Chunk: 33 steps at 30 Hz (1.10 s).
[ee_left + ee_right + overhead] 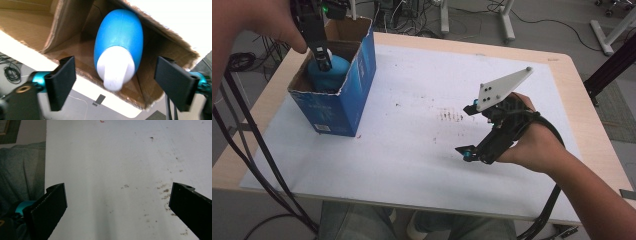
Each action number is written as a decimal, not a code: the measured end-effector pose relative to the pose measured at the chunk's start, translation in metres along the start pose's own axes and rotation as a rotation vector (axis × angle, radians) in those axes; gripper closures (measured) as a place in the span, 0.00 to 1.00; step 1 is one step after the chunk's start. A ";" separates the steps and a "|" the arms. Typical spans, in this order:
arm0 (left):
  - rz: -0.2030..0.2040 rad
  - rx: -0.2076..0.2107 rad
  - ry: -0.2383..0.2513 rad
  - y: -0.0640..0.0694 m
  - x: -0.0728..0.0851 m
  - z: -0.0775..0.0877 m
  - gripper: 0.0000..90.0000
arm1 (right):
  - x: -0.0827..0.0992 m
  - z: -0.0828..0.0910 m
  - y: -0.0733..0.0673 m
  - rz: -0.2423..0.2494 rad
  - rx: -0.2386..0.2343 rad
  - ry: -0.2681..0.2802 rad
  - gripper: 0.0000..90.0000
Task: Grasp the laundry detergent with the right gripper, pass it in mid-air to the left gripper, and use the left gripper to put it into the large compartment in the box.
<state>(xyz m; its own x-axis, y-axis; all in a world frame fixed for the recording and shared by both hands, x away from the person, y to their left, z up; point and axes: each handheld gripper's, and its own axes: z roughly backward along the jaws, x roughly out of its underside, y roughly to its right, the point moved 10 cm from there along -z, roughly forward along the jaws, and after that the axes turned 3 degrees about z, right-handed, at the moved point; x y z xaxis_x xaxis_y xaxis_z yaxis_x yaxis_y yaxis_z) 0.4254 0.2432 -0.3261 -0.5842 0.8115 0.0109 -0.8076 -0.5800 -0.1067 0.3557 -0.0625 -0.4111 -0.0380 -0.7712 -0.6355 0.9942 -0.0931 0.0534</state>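
Blue bottle (119, 42) is standing in the cardboard box (357, 80), white cap pointing up between the left gripper's (116, 83) spread fingers, untouched. Right gripper (117, 212) is hovering over the surface (412, 140), fingers spread, well apart.

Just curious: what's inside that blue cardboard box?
A blue bottle with a white cap lies inside the box, under the open left gripper. The box's walls hide its bottom corners.

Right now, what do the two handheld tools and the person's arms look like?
Both tools are black with teal fittings by flat rectangular jaws. The right tool carries a grey three-cornered plate with dark dots; black cables trail from both. The left tool shows a green light. The forearms are bare, unsleeved.
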 end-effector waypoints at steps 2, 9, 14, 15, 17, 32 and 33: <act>-0.015 -0.003 0.012 0.004 -0.003 0.008 0.18 | 0.001 0.006 0.004 -0.003 0.003 -0.010 0.01; -0.093 0.013 0.034 0.024 -0.018 0.028 0.14 | 0.004 0.025 0.017 -0.004 0.004 -0.049 0.01; -0.162 0.038 0.038 0.042 -0.032 0.034 0.11 | 0.009 0.041 0.026 0.015 0.000 -0.110 0.01; -0.174 0.042 0.039 0.045 -0.035 0.034 0.11 | 0.010 0.045 0.027 0.019 -0.003 -0.125 0.01; -0.196 0.048 0.037 0.051 -0.041 0.034 0.08 | 0.012 0.052 0.030 0.026 -0.008 -0.154 0.01; -0.291 0.115 0.025 0.080 -0.070 0.016 0.02 | 0.067 0.098 0.063 0.046 -0.013 -0.418 0.01; -0.300 0.117 0.027 0.081 -0.072 0.014 0.02 | 0.072 0.100 0.065 0.049 -0.014 -0.435 0.01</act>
<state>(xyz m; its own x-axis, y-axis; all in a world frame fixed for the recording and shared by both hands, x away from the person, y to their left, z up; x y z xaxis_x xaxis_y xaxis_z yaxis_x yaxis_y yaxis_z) 0.4010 0.1372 -0.3215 -0.3178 0.9482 -0.0015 -0.9481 -0.3177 0.0120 0.4077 -0.1869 -0.3761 -0.0266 -0.9681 -0.2490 0.9971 -0.0435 0.0626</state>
